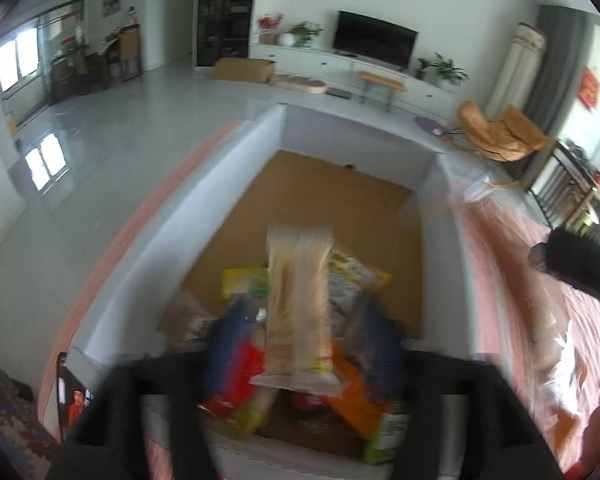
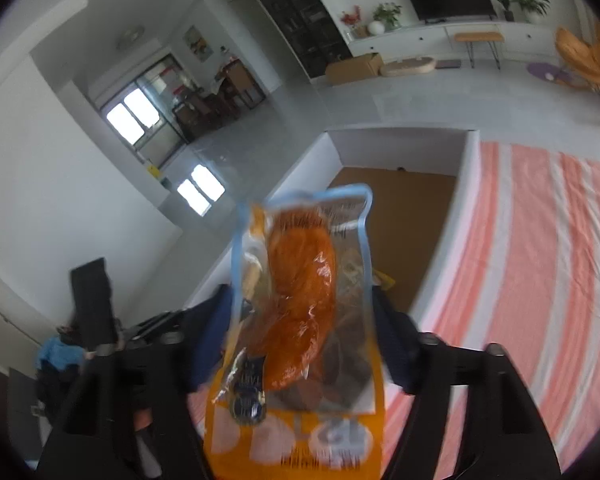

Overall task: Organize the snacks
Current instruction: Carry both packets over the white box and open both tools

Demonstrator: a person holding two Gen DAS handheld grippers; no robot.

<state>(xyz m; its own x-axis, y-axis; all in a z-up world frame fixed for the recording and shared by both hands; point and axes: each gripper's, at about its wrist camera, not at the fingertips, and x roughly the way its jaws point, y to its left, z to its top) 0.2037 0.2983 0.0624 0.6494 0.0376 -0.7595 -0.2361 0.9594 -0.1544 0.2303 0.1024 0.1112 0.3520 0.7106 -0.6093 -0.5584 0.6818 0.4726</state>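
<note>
Striped bedding (image 2: 540, 260) carries the white box (image 1: 204, 200); above it each hand-held gripper, left (image 1: 300, 344) and right (image 2: 300, 344), clasps its own packet, a pale wafer pack (image 1: 298, 300) and a bread bag (image 2: 300, 300), for dropping in.

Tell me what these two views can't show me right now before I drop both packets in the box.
- Left wrist view: the tan packet in the left tool is motion-blurred; its label is unreadable.
- Left wrist view: the snacks already in the box are smeared and partly hidden behind that packet and the fingers.
- Right wrist view: the orange packet in the right tool covers most of the box floor.
</note>
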